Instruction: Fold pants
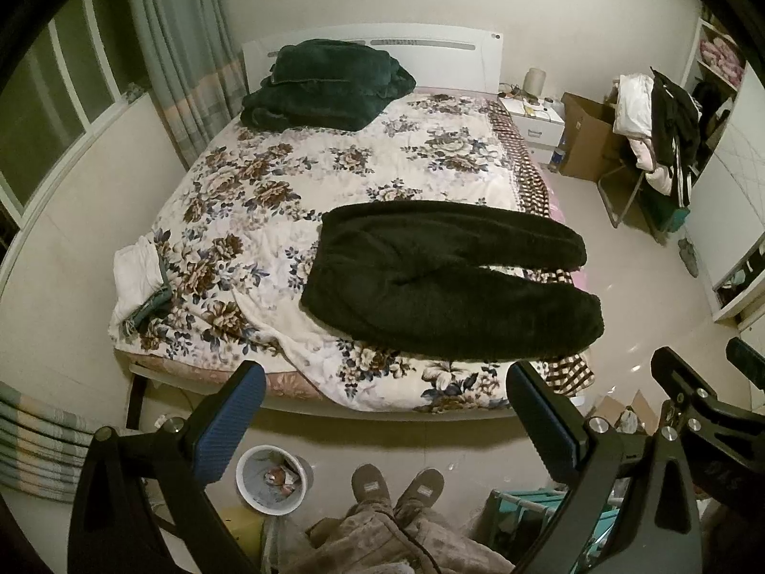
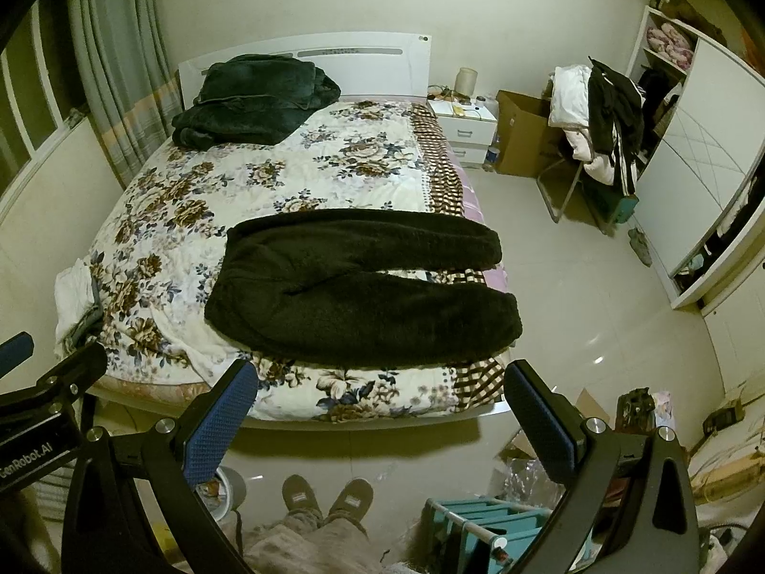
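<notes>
A pair of black fleece pants (image 1: 444, 282) lies spread flat on the near right part of the bed (image 1: 296, 201), waistband toward the left and both legs stretching right, their cuffs reaching over the bed's right edge. The legs lie slightly apart, forming a narrow V. The bed carries a floral quilt (image 2: 201, 201) with a checked border along its right side.

The left tool (image 1: 382, 411) hangs in the air in front of the bed's near edge, its blue-padded fingers spread wide and gripping nothing. The right tool (image 2: 377, 411) hovers likewise just short of the bed, spread wide and empty, well apart from the pants.

At the far left of the bed, against the white headboard, rests a folded dark green blanket (image 1: 325, 86). A small pile of white cloth (image 1: 136, 277) sits at the near left edge of the bed. Below the tools, the person's slippered feet (image 1: 397, 488) stand on the tiled floor, with a white waste bin (image 1: 270, 483) to their left. A nightstand (image 2: 468, 124) and a cardboard box (image 2: 521, 134) stand against the far wall.
</notes>
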A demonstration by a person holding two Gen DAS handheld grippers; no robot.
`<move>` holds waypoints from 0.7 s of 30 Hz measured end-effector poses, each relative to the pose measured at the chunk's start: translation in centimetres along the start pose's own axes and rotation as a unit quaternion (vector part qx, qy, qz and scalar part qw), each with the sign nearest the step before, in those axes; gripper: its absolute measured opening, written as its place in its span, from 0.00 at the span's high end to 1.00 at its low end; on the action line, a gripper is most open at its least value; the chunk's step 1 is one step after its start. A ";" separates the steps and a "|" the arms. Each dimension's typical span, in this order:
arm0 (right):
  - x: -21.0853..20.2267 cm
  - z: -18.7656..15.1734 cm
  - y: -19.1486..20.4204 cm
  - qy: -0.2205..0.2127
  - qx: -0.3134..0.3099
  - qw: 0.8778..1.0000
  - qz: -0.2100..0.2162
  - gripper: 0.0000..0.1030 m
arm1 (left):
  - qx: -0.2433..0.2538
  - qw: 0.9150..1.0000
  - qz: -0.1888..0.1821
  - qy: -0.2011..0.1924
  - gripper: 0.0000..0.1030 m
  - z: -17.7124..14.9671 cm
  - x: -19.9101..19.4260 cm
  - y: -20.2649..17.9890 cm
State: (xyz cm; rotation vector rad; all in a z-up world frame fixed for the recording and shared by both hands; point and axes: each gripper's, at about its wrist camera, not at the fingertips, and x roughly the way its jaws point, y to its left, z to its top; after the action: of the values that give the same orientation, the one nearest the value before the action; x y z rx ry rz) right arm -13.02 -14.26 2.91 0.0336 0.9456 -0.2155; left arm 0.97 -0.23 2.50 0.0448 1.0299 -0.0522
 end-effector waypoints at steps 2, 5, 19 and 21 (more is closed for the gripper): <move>0.0 0.0 0.0 0.000 0.000 1.000 -0.001 0.00 | 0.000 1.000 0.000 -0.001 0.00 0.0 0.0 0.0; 0.0 0.0 0.0 0.000 0.000 1.000 -0.001 0.00 | -0.004 1.000 0.000 -0.001 0.00 1.8 -1.4 0.2; -0.9 0.6 0.0 0.001 0.002 1.000 0.001 0.00 | -0.008 1.000 0.000 0.001 0.00 2.0 -1.0 1.0; -1.6 0.6 0.1 0.001 0.002 1.000 0.005 0.00 | -0.010 1.000 0.002 0.000 0.00 2.1 -0.9 1.2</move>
State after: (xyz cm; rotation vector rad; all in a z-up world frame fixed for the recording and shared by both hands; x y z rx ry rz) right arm -13.42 -13.98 4.58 0.0411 0.9474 -0.2085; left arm 2.38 0.90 4.37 0.0297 1.0295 -0.0378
